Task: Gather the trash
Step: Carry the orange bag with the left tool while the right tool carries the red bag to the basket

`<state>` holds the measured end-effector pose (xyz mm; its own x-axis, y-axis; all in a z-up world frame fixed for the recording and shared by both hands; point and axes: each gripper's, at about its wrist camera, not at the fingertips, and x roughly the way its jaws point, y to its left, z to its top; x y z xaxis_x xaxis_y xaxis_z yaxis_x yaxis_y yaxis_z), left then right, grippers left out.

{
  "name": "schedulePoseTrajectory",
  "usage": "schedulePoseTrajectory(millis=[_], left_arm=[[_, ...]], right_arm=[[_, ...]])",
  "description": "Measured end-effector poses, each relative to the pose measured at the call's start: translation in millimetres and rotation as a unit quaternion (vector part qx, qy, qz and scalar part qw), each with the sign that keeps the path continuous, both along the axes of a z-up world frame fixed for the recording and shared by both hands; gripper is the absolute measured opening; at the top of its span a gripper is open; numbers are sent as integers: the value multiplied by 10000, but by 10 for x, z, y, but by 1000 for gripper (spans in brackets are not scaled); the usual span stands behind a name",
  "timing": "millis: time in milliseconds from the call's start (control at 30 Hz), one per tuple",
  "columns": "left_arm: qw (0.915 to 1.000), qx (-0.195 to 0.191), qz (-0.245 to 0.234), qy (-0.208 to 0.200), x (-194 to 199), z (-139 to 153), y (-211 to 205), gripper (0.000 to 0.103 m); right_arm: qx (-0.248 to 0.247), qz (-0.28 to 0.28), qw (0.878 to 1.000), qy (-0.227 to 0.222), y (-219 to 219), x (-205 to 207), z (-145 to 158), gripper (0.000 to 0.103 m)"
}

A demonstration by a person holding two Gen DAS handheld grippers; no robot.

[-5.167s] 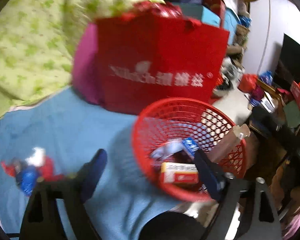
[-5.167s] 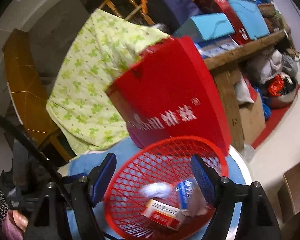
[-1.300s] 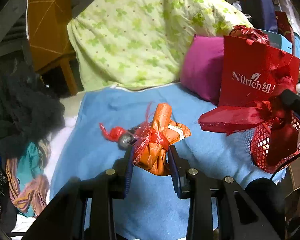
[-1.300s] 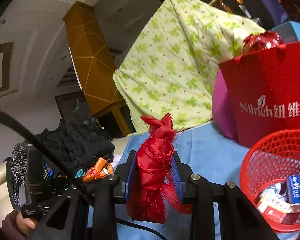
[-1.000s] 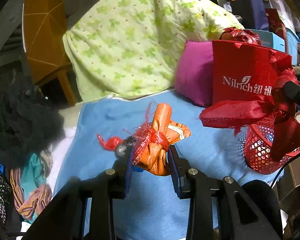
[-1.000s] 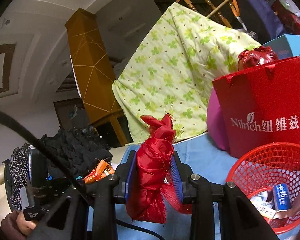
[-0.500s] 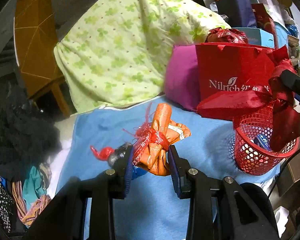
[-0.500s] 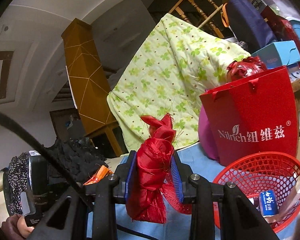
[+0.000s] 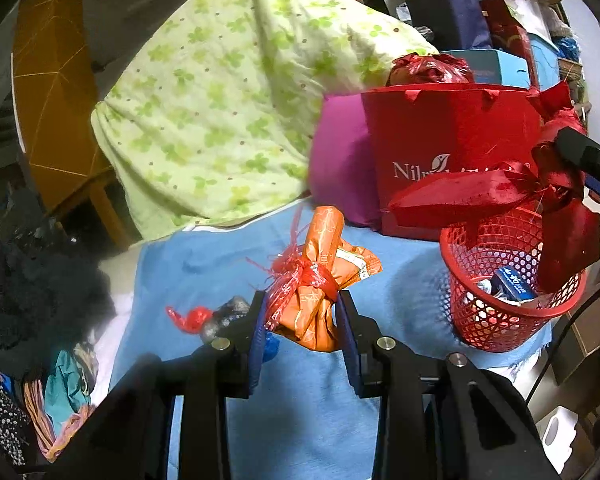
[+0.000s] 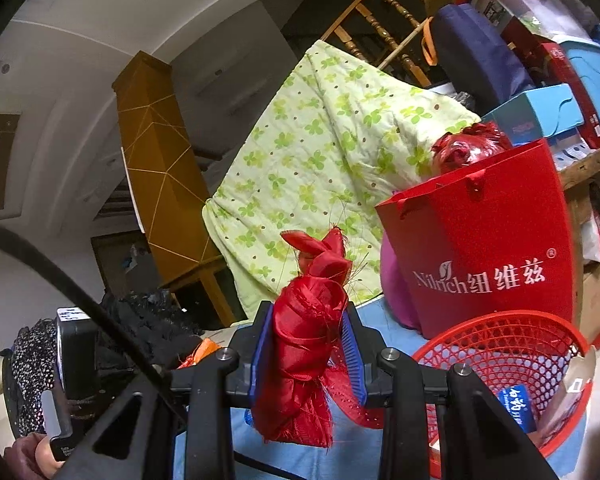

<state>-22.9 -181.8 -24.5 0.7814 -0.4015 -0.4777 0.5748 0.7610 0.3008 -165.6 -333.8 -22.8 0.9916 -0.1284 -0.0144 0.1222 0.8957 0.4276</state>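
Note:
My left gripper (image 9: 302,314) is shut on an orange wrapper bundle (image 9: 316,280) tied with red string, held above the blue cloth (image 9: 292,400). My right gripper (image 10: 306,350) is shut on a red fabric ribbon bundle (image 10: 308,332); the ribbon also shows in the left wrist view (image 9: 500,192), hanging over the red mesh basket (image 9: 504,320). The basket (image 10: 512,344) holds a blue packet (image 9: 512,282) and other wrappers. A small red and grey scrap (image 9: 204,318) lies on the cloth left of my left gripper.
A red Nilrich paper bag (image 9: 440,148) and a magenta pillow (image 9: 340,168) stand behind the basket. A green clover quilt (image 9: 228,100) drapes at the back. Dark clothes (image 9: 32,288) pile at the left. Boxes (image 10: 540,108) crowd the right.
Both grippers have pulled back and risen, each keeping its bundle. The basket now sits lower and nearer the ribbon in the left wrist view.

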Motion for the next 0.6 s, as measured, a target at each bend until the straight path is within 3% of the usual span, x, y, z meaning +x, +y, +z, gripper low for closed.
schedulePoseTrajectory(millis=[600], left_arm=[[9993,158,-328,-67,-157,5,-285,35]], right_arm=[[158,-347,9993,-61,-241,-275,-52,35]])
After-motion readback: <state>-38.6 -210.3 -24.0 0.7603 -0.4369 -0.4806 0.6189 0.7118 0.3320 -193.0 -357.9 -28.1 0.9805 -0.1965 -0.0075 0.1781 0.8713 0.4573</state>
